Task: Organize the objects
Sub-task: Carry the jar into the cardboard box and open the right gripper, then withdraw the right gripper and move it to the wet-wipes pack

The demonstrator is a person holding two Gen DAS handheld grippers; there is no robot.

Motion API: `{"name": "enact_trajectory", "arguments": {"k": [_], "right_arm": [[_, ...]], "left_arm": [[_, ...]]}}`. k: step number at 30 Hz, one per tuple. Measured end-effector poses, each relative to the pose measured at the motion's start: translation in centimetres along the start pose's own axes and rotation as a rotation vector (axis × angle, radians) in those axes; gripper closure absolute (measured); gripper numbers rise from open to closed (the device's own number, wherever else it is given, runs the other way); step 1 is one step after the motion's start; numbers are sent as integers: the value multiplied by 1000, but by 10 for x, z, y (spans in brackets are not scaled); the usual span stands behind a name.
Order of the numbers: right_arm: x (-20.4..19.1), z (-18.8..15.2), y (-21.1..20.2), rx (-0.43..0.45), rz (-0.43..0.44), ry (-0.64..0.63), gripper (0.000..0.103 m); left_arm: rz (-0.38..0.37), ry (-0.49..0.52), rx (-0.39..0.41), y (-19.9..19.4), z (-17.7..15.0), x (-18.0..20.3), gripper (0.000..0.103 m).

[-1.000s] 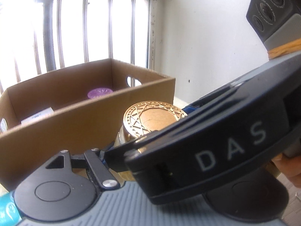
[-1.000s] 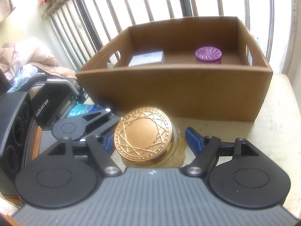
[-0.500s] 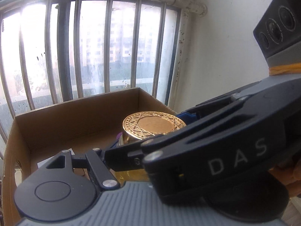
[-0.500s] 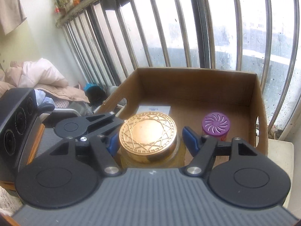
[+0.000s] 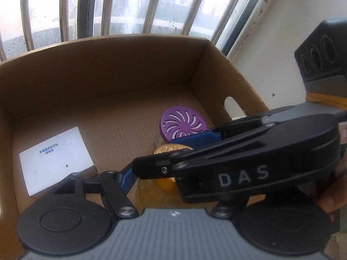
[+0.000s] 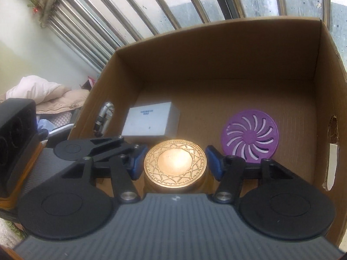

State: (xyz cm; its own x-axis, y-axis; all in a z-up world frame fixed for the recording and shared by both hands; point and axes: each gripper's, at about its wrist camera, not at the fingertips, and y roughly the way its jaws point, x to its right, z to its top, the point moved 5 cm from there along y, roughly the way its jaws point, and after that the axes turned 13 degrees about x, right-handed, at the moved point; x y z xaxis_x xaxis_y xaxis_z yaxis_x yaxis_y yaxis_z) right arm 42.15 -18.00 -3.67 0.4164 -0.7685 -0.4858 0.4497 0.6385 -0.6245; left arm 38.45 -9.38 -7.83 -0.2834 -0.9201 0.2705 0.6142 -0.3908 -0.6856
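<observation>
A glass jar with a gold patterned lid [image 6: 175,164] hangs low inside the cardboard box [image 6: 216,49], near its front wall; whether it touches the floor I cannot tell. My right gripper [image 6: 176,165] is shut on the jar, a blue pad on each side. In the left wrist view it crosses over the lid [image 5: 168,149]. My left gripper [image 5: 171,182] also straddles the jar; its left pad lies against the glass, the right finger is hidden, and its jaws are easing open slightly. One of its fingers [image 6: 108,145] shows left of the jar.
On the box floor [image 5: 121,117] stand a purple vented container [image 6: 249,134] right of the jar and a white carton [image 6: 149,121] at the left. Window bars [image 6: 195,0] rise behind the box. Bedding [image 6: 39,91] lies outside on the left. A hand [image 5: 334,195] holds the right gripper.
Both grippers carried the jar from in front of the box, over its near wall and down inside. The right jaws drew in on the jar.
</observation>
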Motion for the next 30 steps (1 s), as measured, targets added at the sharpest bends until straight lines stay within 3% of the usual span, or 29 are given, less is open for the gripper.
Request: {"name": "enact_trajectory", "arguments": {"k": [2,8,16,19,21,26,30], "right_arm": [[12,1,11,-38,-2,37,81],[28,8,15,-32,-12,97,81],[17,15,-18,70,20,97,78],[6,13,-50,142,23,84,71],[-3,10,-77,204,29,75,53],[-29,-11,-155,377,79,58,28],[-51,-47,-218,508,141,38,10]], "left_arm": [[5,-19,-17,1,5,-5,27],[-7,-61,-19,-15,-12,-15,25],[-9,-27,31,-43,-12,5,21],[-18,3,72,-64,-15,20,19],[-22,16,105,-83,-20,30,17],[-42,45,210,-136,-37,49,14],[-53,36,309,-184,-61,51,6]]}}
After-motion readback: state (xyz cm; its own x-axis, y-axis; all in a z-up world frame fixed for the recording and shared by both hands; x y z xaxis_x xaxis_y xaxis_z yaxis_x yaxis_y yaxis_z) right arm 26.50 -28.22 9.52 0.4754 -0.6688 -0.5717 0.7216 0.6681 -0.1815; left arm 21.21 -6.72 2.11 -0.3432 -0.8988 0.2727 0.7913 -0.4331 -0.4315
